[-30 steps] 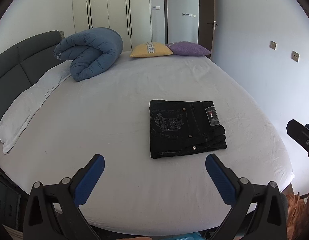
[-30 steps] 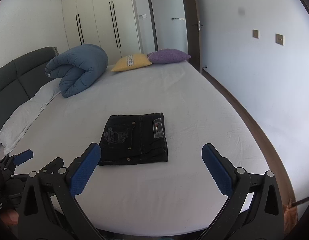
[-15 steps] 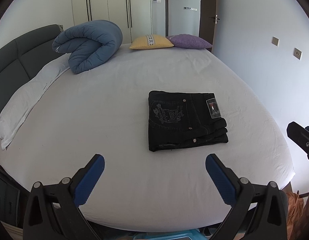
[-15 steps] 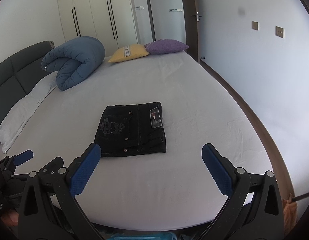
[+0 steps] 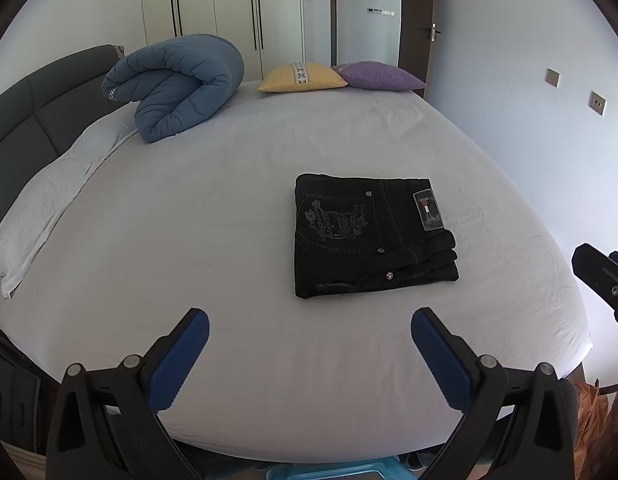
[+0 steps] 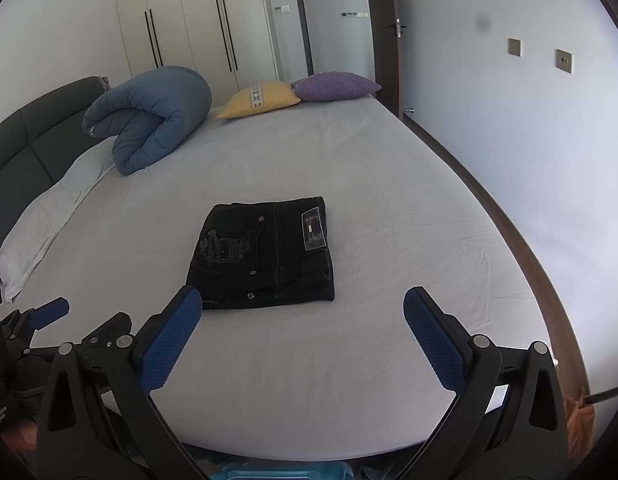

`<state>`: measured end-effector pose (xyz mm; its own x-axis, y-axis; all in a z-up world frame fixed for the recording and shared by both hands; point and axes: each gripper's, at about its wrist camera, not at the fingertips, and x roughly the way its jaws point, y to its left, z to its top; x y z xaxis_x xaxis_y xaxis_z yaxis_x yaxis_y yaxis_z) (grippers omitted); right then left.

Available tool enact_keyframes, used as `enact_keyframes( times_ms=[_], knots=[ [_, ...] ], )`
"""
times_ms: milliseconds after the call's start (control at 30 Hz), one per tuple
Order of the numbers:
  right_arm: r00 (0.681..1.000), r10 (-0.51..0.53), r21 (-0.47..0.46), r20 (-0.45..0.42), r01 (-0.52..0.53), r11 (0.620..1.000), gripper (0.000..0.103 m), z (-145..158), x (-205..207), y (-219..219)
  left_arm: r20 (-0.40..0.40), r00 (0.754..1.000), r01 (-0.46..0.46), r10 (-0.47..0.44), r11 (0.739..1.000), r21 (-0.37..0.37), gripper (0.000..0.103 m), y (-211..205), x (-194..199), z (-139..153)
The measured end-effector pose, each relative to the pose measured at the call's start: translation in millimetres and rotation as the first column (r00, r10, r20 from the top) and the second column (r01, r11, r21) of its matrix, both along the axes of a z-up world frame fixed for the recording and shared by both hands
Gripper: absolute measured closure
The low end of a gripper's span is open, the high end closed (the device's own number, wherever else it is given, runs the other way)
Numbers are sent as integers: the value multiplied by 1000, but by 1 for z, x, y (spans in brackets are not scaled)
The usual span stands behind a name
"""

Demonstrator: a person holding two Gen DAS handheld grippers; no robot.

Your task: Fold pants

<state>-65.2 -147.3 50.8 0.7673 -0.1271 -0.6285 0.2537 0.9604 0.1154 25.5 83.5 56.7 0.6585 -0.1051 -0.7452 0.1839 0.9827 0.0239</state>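
I saw the folded pants [image 5: 369, 236] lying flat, long axis across the bed [image 5: 229, 220], waistband rightward; my left gripper [image 5: 309, 356] and right gripper [image 6: 303, 340] hung wide apart, empty.

One bed [image 5: 269, 360] was recorded, with one grey headboard [image 5: 37, 120]. One pair of folded black pants [image 5: 369, 236] was counted on it. One rolled blue duvet [image 5: 177, 84] was noted. Cushions were counted at two: one yellow cushion [image 5: 303, 77] and one purple cushion [image 5: 379, 77]. One white pillow [image 5: 41, 208] was listed. Two wall plates [image 5: 597, 103] were tallied, and one door [image 5: 415, 24]. Two sets of tongs were entered: left tongs [image 5: 309, 344] and right tongs [image 6: 303, 326], each with two blue pads.
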Motion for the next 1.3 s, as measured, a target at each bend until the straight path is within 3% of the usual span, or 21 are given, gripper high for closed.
enact_keyframes(
  times_ms=[1300],
  knots=[
    [999,23,1,-23,-23,1000,0,-11,8,21,-25,1000,-1,1,1000,-19,0,3,-5,-9]
  ],
)
